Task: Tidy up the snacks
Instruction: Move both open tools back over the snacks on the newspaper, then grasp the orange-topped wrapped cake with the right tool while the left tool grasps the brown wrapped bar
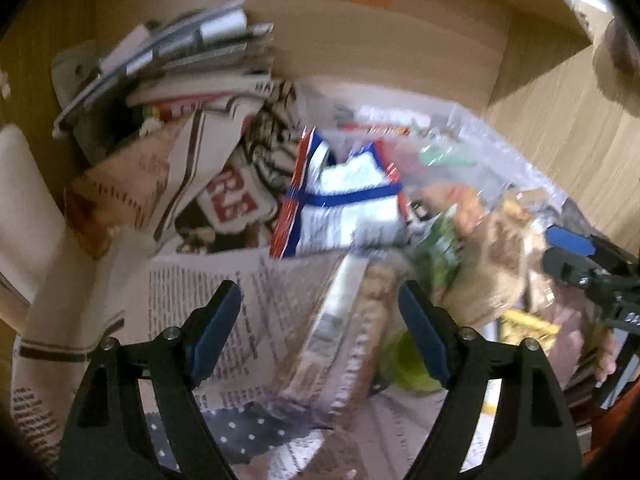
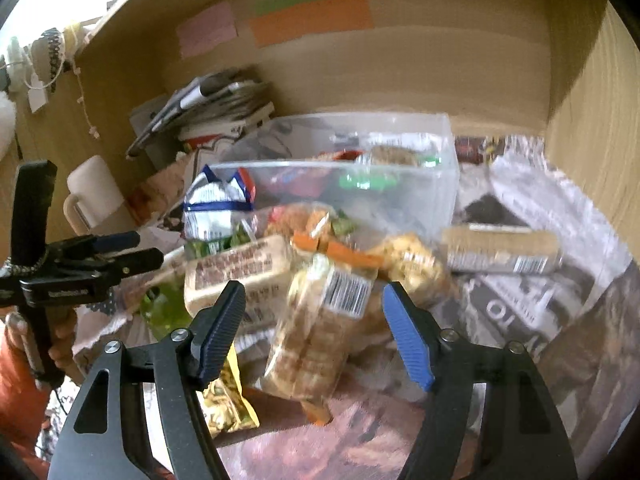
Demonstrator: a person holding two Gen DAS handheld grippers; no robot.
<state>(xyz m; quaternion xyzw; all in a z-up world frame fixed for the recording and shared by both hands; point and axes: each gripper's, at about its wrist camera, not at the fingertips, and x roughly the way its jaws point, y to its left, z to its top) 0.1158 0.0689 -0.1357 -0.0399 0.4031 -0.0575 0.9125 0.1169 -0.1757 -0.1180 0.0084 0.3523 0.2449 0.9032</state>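
right gripper spread wide, empty, over cracker pack | left gripper wide | snacks piled before clear bin mid-desk | risk: slick wrapper slipping, pile toppling off near edge

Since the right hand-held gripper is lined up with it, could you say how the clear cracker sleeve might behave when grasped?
The cracker sleeve looks stiff along its stacked length, yet probably fragile under a hard squeeze. Its glossy film may be slippery. It leans on other packets, so it might tip.

Mug; newspaper; perhaps magazines.
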